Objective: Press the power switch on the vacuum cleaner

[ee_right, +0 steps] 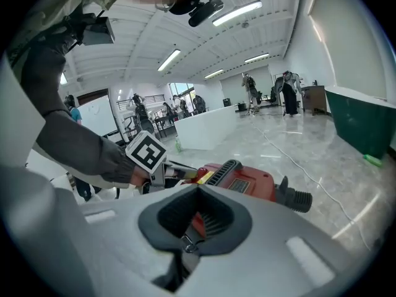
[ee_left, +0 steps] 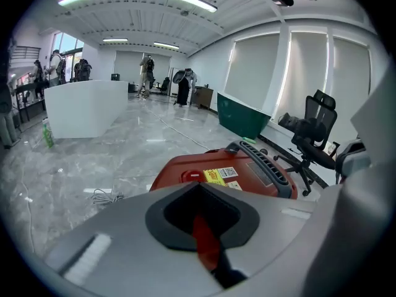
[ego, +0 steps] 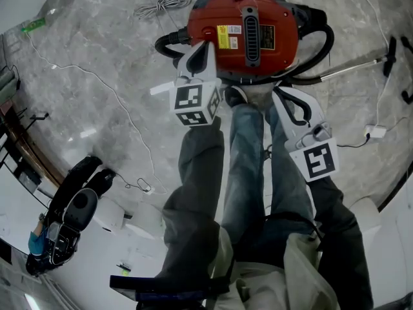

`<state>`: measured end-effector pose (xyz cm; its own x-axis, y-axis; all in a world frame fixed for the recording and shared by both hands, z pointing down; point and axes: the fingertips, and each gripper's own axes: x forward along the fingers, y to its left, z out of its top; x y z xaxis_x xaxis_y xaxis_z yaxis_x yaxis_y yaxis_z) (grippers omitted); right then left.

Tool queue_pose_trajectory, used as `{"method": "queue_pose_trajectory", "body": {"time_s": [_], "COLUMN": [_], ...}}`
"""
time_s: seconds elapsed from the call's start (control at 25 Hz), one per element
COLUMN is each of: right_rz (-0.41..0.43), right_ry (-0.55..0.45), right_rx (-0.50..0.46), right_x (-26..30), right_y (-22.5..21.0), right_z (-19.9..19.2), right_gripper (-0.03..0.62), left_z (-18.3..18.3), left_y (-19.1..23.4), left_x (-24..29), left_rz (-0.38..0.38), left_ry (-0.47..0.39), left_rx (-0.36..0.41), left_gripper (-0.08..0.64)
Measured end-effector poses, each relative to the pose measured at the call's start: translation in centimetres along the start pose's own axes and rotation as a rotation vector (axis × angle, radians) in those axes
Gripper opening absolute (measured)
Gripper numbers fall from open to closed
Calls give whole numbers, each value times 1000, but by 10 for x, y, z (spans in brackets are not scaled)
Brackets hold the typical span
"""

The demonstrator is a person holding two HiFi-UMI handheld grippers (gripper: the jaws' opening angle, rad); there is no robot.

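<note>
The red vacuum cleaner [ego: 248,31] stands on the marble floor just ahead of my feet, its black handle running along the top. Its round red power switch [ee_left: 193,176] sits on the lid beside a yellow label [ego: 224,36]. My left gripper [ego: 205,47] is shut with nothing in it, its tips over the lid's near left edge, just short of the switch. The left gripper view [ee_left: 198,187] looks across the lid. My right gripper [ego: 279,90] is shut and empty, low beside the vacuum's near right side. Its own view shows the vacuum [ee_right: 244,181] past the right gripper [ee_right: 198,190].
A black hose [ego: 321,47] loops round the vacuum's right side, with a metal wand [ego: 352,68] beyond. A coiled white cord [ego: 161,6] lies at the far left, a white plug [ego: 374,132] to the right. A black office chair [ee_left: 315,135] and a green counter [ee_left: 244,116] stand farther off.
</note>
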<state>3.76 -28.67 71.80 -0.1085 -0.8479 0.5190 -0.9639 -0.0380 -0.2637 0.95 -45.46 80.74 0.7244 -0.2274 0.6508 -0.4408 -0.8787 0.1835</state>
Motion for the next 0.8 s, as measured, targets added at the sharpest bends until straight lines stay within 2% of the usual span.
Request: {"method": "queue_pose_trajectory", "body": {"time_s": [0.08,0.24,0.44,0.8], "right_rz": [4,9,-9,-18], "right_ry": [-14,-7,11,28], "right_rx": [3,19,33,47], "right_x": [2,2,-5,-14], "right_y": [3,4,-4,-8], "right_z": [3,3,-11,-20], "right_gripper": [2,2,2,2], "left_z": [0,3,29,25], "left_y": [0,-1,5,5], "left_x": [0,2,3,22], "left_rz": [-10,-25,25,17], "left_ry": [17,69,-20,50], "left_rx": [20,110,98,162], "left_gripper": [6,6,6,6]}}
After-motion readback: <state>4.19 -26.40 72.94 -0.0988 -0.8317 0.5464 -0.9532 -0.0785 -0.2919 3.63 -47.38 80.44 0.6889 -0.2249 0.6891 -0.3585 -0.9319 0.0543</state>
